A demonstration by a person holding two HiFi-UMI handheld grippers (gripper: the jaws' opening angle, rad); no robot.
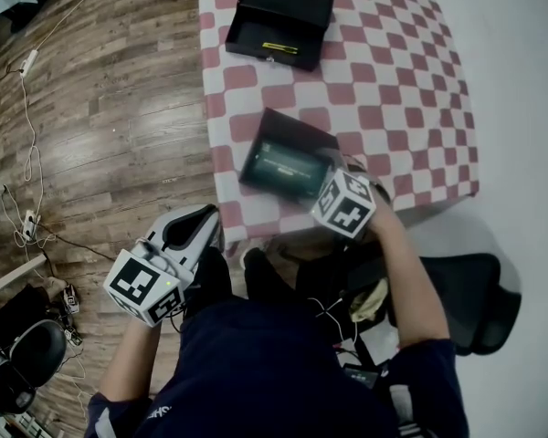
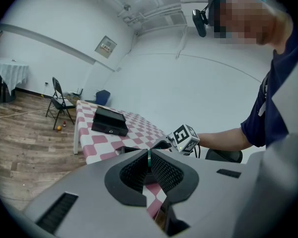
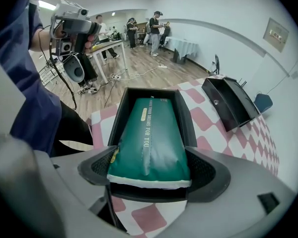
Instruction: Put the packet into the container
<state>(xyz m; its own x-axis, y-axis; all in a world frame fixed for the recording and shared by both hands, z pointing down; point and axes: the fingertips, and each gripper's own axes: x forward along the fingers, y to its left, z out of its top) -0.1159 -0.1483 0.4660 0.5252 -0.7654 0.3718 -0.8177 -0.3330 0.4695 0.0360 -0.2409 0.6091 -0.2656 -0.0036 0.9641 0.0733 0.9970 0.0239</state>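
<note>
In the head view the marker cube (image 1: 345, 204) is covering the right gripper's (image 3: 150, 168) fingers (image 3: 100, 166) and the near end of the green packet (image 3: 149, 138). The packet is lying lengthwise in the open black container (image 3: 120, 113) at the checkered worktop's (image 1: 393, 80) near edge, its near end sitting between those fingers, which are pressing on both its sides. The left gripper (image 2: 149, 165) is hovering off the worktop, its fingers clenched together on nothing.

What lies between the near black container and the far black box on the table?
Between the near black rectangular container and the far black box only bare red-and-white checked tablecloth shows, in the head view.
</note>
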